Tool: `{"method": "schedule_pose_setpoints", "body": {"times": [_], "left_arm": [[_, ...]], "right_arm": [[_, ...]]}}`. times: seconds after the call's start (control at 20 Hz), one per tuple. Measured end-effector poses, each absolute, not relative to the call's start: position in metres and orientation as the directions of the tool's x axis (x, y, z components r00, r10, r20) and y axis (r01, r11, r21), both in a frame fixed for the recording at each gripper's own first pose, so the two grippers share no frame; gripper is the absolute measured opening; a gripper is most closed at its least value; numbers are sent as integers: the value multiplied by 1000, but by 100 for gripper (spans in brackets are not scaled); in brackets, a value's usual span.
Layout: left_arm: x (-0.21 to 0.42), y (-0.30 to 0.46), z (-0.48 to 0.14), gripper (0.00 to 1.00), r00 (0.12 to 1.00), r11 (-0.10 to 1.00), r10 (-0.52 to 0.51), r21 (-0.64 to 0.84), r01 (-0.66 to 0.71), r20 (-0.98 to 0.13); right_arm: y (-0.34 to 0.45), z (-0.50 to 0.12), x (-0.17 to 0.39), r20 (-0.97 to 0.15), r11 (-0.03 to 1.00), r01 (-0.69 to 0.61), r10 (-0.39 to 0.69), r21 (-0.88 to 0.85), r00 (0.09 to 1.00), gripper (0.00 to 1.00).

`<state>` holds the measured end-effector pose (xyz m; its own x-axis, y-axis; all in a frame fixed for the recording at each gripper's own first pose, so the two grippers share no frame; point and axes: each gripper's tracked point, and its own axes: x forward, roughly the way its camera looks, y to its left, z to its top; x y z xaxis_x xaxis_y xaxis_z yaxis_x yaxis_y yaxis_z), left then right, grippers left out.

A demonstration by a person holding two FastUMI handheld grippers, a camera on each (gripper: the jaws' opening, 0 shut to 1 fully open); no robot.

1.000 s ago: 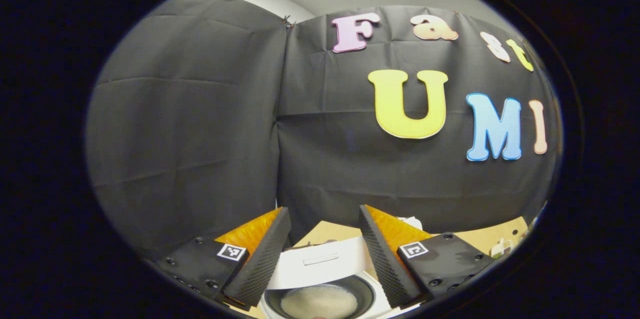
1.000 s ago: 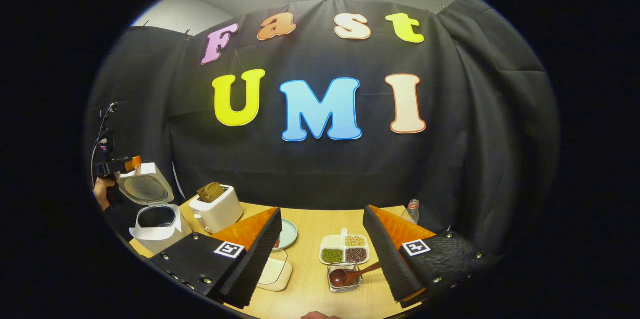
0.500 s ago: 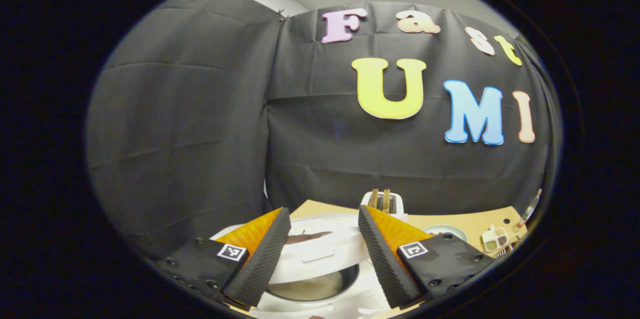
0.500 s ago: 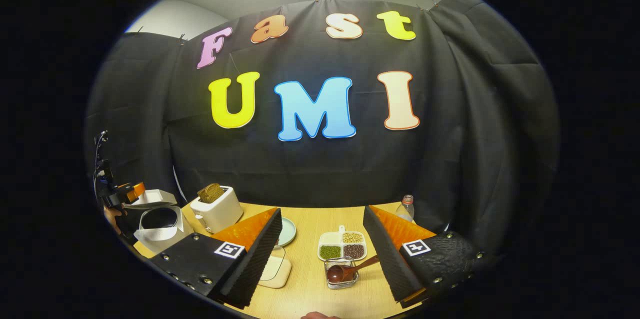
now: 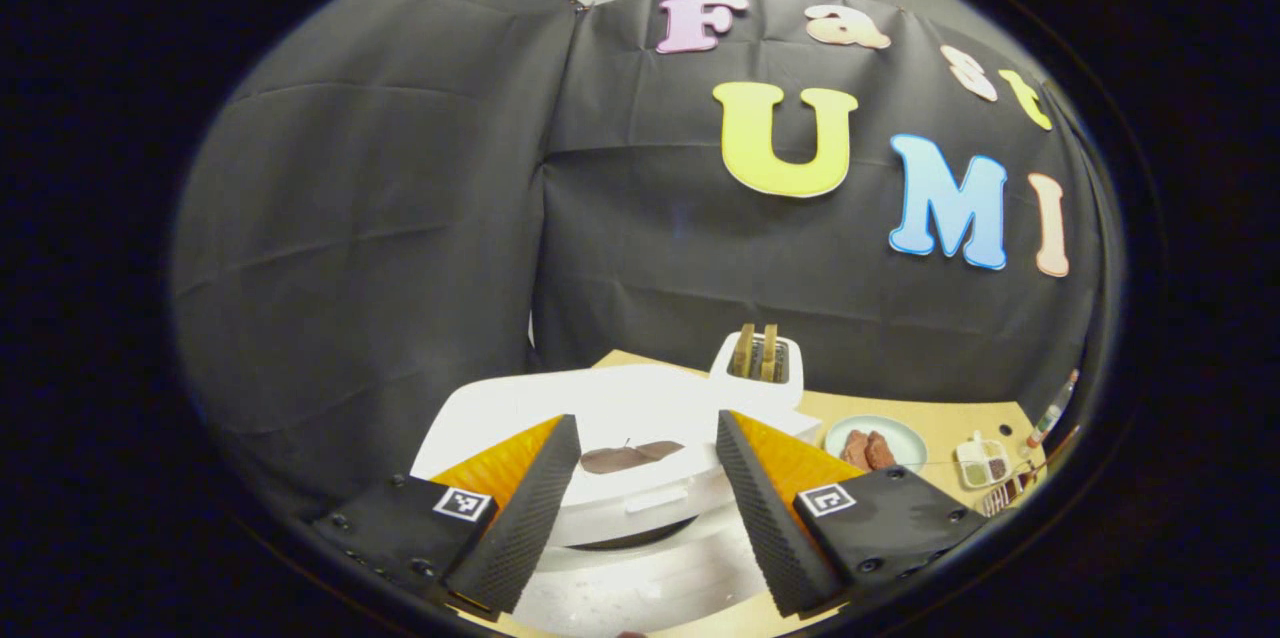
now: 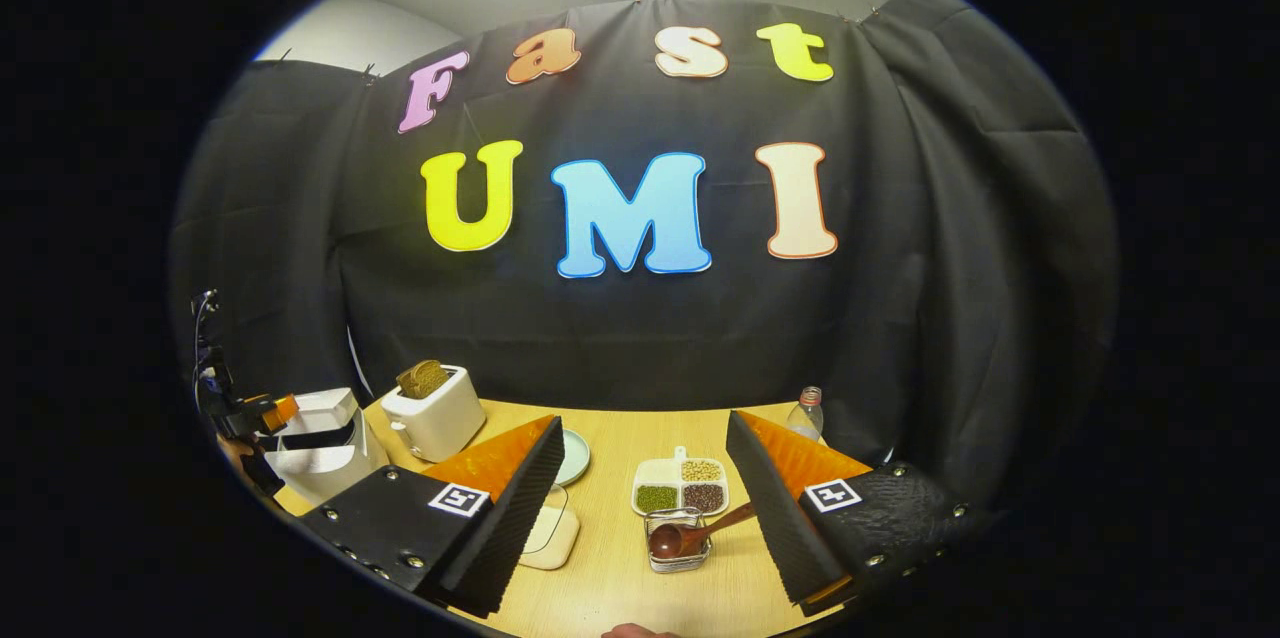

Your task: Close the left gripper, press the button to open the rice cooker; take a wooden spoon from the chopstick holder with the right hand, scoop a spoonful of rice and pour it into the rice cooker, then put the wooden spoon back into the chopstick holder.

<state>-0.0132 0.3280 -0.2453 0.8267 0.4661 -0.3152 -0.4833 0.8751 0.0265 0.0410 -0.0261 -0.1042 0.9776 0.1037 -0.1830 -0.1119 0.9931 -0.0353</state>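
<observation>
The white rice cooker (image 5: 640, 568) sits right under my left gripper (image 5: 645, 423), which is open with its fingers straddling the lowered lid (image 5: 560, 408). A thin dark gap still shows between lid and body. In the right gripper view the rice cooker (image 6: 318, 446) stands at the table's far left, with the left gripper (image 6: 262, 414) over it. My right gripper (image 6: 644, 423) hangs open and holds nothing. Below it the wooden spoon (image 6: 700, 533) lies tilted in the wire chopstick holder (image 6: 678, 553), bowl down.
A white toaster (image 6: 432, 413) with bread stands beside the cooker. A pale plate (image 6: 573, 456), a lidded white box (image 6: 548, 536), a divided dish of beans (image 6: 680, 490) and a small bottle (image 6: 808, 410) stand on the wooden table (image 6: 620, 578).
The rice cooker lid has swung down from upright to almost shut, and my left gripper has come down with it. The right gripper has barely moved.
</observation>
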Motion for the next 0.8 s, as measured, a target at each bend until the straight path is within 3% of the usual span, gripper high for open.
{"method": "schedule_pose_setpoints", "body": {"times": [0.3,0.35,0.4,0.6,0.7,0.8], "left_arm": [[-18,324,-255,99,818,875,469,51,-481,-334],[-18,322,-257,96,816,876,469,59,-479,-339],[-19,322,-263,99,812,876,468,63,-478,-348],[-22,320,-285,93,797,878,463,76,-473,-388],[-28,317,-309,93,759,876,456,86,-474,-465],[-27,319,-303,96,761,880,457,109,-462,-461]], "right_arm": [[-23,-105,40,-184,992,-118,110,-34,977,99],[-23,-105,40,-184,992,-117,108,-38,977,99],[-24,-105,39,-185,993,-114,105,-39,977,99],[-28,-102,39,-179,995,-100,92,-32,980,99],[-30,-102,39,-179,995,-94,86,-34,980,99],[-29,-101,38,-176,995,-95,88,-29,980,99]]}}
